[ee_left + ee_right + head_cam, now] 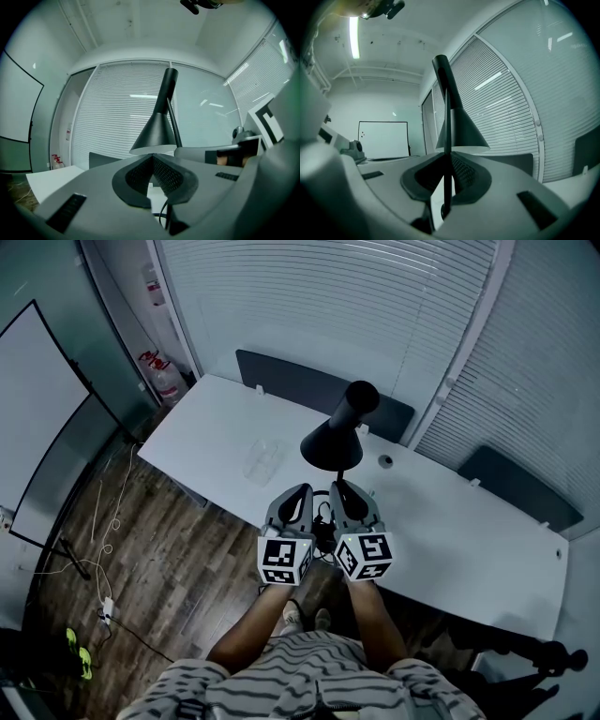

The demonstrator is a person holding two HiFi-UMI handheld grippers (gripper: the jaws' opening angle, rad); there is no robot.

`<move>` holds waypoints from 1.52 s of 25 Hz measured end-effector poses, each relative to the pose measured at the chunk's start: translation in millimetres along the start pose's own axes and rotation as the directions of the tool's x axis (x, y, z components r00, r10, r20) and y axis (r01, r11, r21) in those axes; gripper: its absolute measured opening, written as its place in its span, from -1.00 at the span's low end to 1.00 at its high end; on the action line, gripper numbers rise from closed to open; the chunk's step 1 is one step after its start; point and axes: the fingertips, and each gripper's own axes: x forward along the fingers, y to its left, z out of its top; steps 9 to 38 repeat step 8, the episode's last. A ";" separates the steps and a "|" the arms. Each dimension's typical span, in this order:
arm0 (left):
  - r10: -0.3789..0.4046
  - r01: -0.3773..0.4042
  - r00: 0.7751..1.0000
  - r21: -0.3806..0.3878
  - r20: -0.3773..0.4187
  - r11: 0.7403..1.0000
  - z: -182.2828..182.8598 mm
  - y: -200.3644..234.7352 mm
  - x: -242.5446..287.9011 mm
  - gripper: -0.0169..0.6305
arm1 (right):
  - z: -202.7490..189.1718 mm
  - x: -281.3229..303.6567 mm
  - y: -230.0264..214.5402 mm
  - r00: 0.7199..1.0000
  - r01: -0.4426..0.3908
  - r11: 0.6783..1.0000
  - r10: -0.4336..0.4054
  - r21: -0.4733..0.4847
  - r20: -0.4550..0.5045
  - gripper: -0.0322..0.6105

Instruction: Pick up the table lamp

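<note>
Your right gripper (446,158) clamps the stem of the upright table lamp (461,133), its shade facing down; your left gripper (152,157) is closed.

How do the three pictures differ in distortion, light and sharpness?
Head view: wide-angle bowing of the table edges, flat cool light, table lamp sharp. Left gripper view: strong fisheye with a dark round border, light streaks reflected over the blinds, near jaws soft. Right gripper view: same fisheye, glare from the ceiling light at top left.
</note>
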 end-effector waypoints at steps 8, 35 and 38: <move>-0.006 0.006 1.000 0.007 0.026 1.000 9.4 3.4 0.4 -0.93 | 11.9 4.2 2.8 1.000 0.000 1.000 0.000 0.001 0.022 -0.77; -0.006 0.006 1.000 0.007 0.026 1.000 9.4 3.4 0.4 -0.93 | 11.9 4.2 2.8 1.000 0.000 1.000 0.000 0.001 0.022 -0.77; -0.006 0.006 1.000 0.007 0.026 1.000 9.4 3.4 0.4 -0.93 | 11.9 4.2 2.8 1.000 0.000 1.000 0.000 0.001 0.022 -0.77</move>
